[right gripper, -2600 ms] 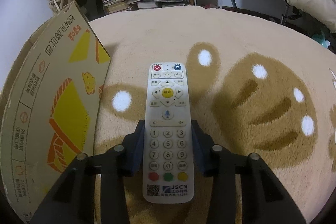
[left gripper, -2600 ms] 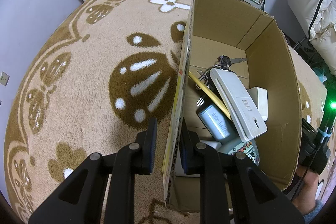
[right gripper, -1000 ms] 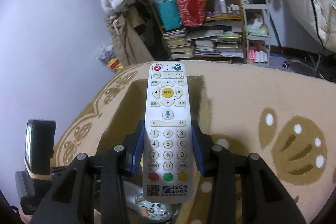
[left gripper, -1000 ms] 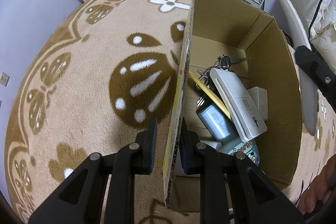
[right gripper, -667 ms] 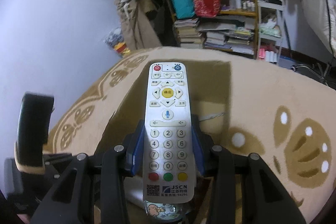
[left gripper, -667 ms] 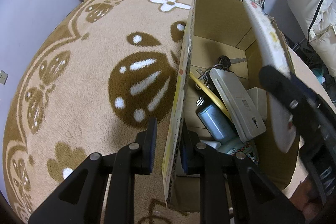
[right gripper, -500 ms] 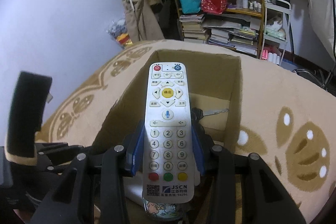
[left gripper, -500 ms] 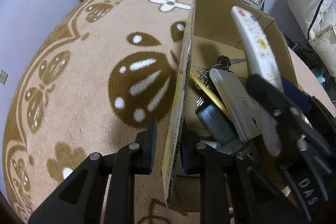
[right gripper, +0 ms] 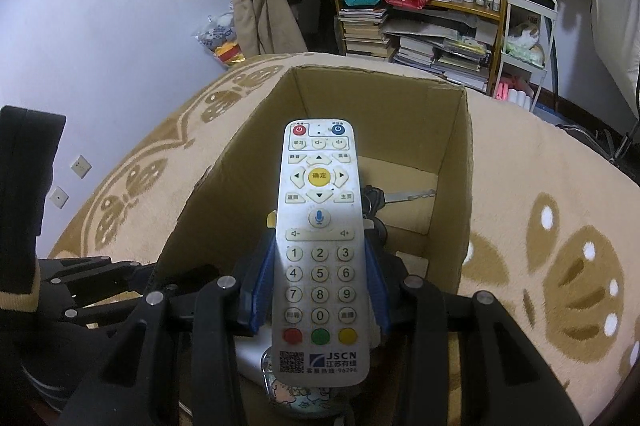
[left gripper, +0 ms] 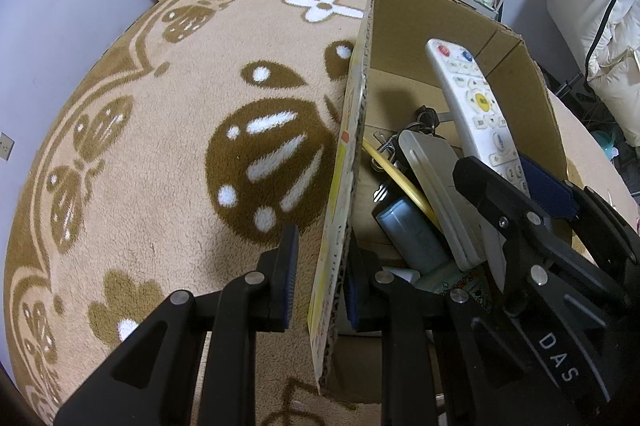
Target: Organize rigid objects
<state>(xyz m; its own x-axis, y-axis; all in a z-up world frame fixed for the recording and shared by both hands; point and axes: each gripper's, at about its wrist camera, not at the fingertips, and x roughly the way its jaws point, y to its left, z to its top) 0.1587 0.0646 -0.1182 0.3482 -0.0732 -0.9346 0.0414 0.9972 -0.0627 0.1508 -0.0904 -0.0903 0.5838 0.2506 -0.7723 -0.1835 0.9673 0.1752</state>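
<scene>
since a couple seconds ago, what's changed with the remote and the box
The right tool carried the white remote from over the rug to above the open cardboard box, tilted nose-down over the things inside. It is not let go. The left tool stays clamped on the box's near wall; the box contents lie as before.

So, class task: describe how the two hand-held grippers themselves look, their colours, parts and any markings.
Both the left gripper and the right gripper are matte black linkage frames with silver rivets and blue ribbed pads on the fingertips. The right gripper's body carries white letters "DAS".
</scene>
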